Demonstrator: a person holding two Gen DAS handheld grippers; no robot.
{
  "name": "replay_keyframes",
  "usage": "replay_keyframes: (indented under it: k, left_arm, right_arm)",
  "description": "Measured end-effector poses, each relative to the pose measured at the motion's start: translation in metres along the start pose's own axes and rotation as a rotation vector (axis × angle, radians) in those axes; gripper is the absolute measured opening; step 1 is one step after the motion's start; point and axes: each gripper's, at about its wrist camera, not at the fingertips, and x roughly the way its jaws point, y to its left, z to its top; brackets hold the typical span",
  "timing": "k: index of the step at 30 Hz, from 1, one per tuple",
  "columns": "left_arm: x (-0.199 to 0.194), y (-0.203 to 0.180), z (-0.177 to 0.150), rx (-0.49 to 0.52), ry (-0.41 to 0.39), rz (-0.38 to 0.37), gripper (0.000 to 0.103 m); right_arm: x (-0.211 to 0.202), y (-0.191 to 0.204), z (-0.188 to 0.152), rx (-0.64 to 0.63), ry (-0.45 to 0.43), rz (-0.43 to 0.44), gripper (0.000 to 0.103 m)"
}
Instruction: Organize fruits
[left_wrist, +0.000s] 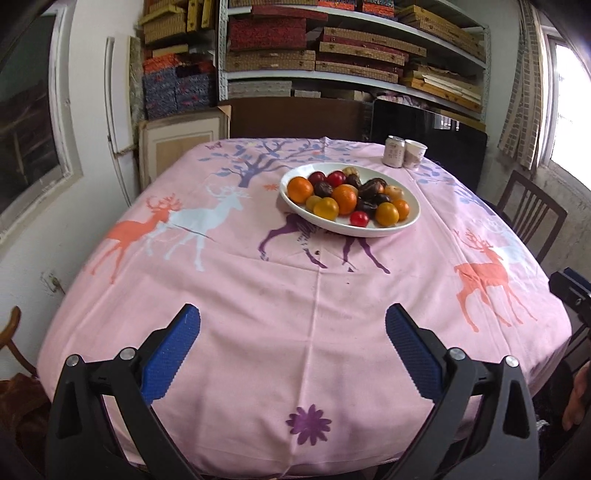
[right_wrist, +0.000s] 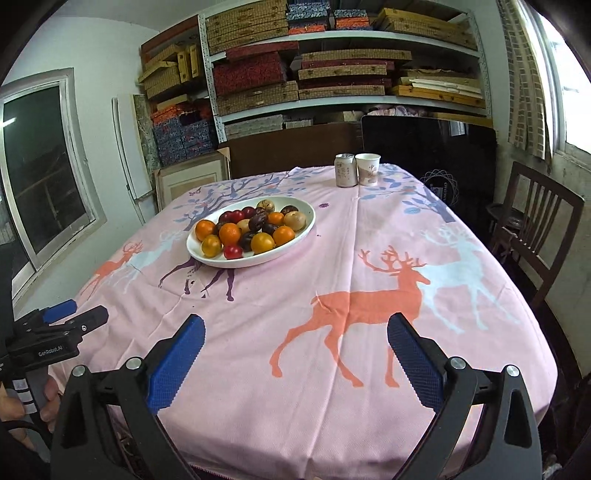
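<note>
A white oval plate (left_wrist: 406, 221) (right_wrist: 306, 223) sits toward the far middle of the table, filled with several fruits: oranges (left_wrist: 344, 199) (right_wrist: 229, 233), red plums (left_wrist: 359, 218) (right_wrist: 233, 252), dark passion fruits (left_wrist: 373, 188) (right_wrist: 257, 222) and pale longans. My left gripper (left_wrist: 292, 325) hovers over the near edge of the table, jaws wide open and empty. My right gripper (right_wrist: 295, 334) hangs over the near right part of the cloth, also open and empty. The left gripper (right_wrist: 75, 314) shows at the lower left of the right wrist view, held by a hand.
A pink tablecloth with deer prints (left_wrist: 258, 295) (right_wrist: 369, 295) covers the table. A drink can (left_wrist: 393, 151) (right_wrist: 345, 170) and a paper cup (left_wrist: 414, 153) (right_wrist: 368, 169) stand at the far edge. A wooden chair (right_wrist: 535, 236) stands at the right, shelves of boxes (right_wrist: 332, 74) behind.
</note>
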Motion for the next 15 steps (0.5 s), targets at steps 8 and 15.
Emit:
replay_keyframes:
  k: [8, 15]
  left_arm:
    - [-0.016, -0.003, 0.002, 0.027, -0.046, 0.046, 0.099]
    - [-0.02, -0.007, 0.004, 0.049, -0.064, 0.09, 0.099]
  right_arm:
    - [-0.012, 0.007, 0.0, -0.032, -0.024, -0.006, 0.1]
    - [-0.016, 0.008, -0.001, -0.038, -0.034, -0.007, 0.1]
